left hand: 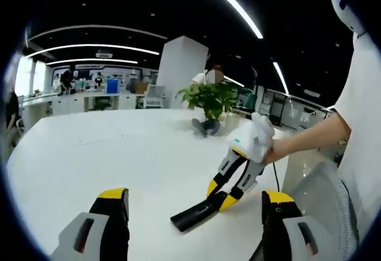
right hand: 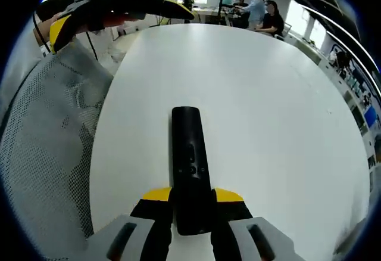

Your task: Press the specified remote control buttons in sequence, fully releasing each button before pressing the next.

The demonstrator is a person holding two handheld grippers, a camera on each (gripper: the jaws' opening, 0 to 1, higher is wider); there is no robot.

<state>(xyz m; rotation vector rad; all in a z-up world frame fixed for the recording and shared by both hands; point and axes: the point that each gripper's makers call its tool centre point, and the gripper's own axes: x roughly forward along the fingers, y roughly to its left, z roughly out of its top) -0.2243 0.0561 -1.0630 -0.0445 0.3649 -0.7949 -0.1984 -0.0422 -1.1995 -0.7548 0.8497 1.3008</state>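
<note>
A black remote control [right hand: 190, 154] lies lengthwise on the white table [right hand: 268, 112], its buttons facing up. My right gripper [right hand: 192, 196] is shut on its near end, with a yellow-tipped jaw on either side. In the left gripper view, that right gripper [left hand: 221, 194] comes in from the right, held by a hand in a white glove [left hand: 255, 137], and the remote [left hand: 191, 216] points out from its tips toward the table's near edge. My left gripper [left hand: 195, 196] is open, its jaws spread wide with nothing between them, a short way back from the remote. The left gripper [right hand: 119, 12] hangs at the top left of the right gripper view.
A grey mesh chair back [right hand: 47, 142] stands against the table edge beside the remote. A potted plant [left hand: 209, 99] sits at the table's far side with a seated person behind it. A white pillar [left hand: 181, 67] and desks with people stand further back.
</note>
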